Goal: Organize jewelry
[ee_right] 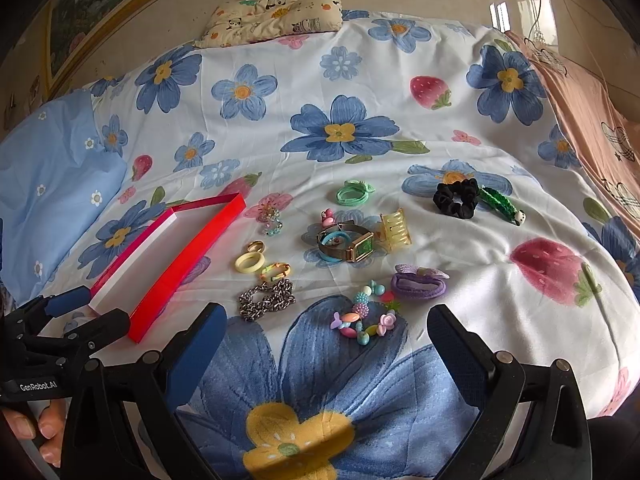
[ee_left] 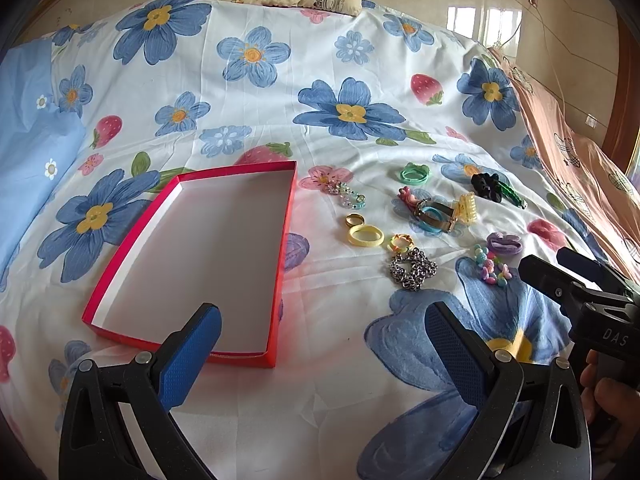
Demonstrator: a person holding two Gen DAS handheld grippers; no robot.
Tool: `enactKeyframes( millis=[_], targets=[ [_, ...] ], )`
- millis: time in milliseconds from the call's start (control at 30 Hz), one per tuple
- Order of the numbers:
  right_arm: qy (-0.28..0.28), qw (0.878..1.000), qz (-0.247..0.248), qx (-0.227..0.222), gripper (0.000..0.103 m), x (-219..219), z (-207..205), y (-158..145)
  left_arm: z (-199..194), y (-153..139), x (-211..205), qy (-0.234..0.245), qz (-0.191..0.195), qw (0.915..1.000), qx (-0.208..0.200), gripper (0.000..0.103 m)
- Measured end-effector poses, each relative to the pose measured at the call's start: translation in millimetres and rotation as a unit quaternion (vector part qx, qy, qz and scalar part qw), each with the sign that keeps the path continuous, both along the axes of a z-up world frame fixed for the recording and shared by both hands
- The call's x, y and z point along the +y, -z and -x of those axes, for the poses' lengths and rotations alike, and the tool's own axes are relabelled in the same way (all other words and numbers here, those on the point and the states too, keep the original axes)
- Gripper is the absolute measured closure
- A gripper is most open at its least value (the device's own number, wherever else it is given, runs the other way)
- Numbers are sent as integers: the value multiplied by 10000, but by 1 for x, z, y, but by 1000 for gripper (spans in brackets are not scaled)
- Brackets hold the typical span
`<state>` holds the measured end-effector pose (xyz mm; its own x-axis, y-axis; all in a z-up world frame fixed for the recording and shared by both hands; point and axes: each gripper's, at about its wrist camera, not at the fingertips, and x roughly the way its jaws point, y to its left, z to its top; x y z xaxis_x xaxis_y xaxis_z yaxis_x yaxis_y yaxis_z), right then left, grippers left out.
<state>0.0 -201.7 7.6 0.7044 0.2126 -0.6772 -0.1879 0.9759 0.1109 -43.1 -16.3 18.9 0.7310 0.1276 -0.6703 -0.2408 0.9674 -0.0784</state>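
Red box: a shallow cardboard tray (ee_left: pixel 120 258), white inside, sits on the bed to the left of the jewelry; we see nothing in it.
Bed: a white sheet (ee_left: pixel 280 120) printed with blue flowers and strawberries carries everything.
Jewelry spread: we count the pieces lying loose, right of the box, none touching it.
Near the box: a clear bead bracelet (ee_right: pixel 273 222), a gold ring (ee_right: pixel 256 246), a pale yellow ring (ee_right: pixel 248 263), a steel chain (ee_right: pixel 266 300).
Middle: a green hair tie (ee_right: pixel 352 193), a square watch (ee_right: pixel 358 248) with a blue band lying on its strap, a yellow claw clip (ee_right: pixel 396 228).
Far right: a black scrunchie (ee_right: pixel 456 197) with a green clip (ee_right: pixel 502 204) just beside it.
Closest to us: a pastel bead bracelet (ee_right: pixel 362 318) and a purple hair tie (ee_right: pixel 418 284).
Left gripper (ee_left: pixel 322 330): fingers spread wide, holding nothing, hovering by the near right corner of the box.
Right gripper (ee_right: pixel 324 330): fingers spread wide, empty, the pastel bracelet showing between them further off.
Progress: we judge sorting not yet started; every piece is left to move.
Likely first pick: the pastel bracelet, being nearest the right gripper.
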Motion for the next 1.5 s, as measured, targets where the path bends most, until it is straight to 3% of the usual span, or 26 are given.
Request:
enactKeyframes(
  millis=[933, 1100, 1333, 1500],
  targets=[
    [-2, 10000, -50, 9, 2, 7, -5, 3, -12, 8, 1, 22, 20, 9999, 150, 1],
    [-9, 9999, -82, 67, 2, 10, -6, 7, -24, 11, 5, 113, 54, 9996, 244, 1],
    [12, 9984, -303, 475, 3, -7, -19, 11, -50, 13, 13, 263, 113, 9989, 372, 1],
    [104, 9990, -179, 403, 3, -18, -29, 14, -67, 18, 12, 461, 255, 9975, 470, 3]
  ],
)
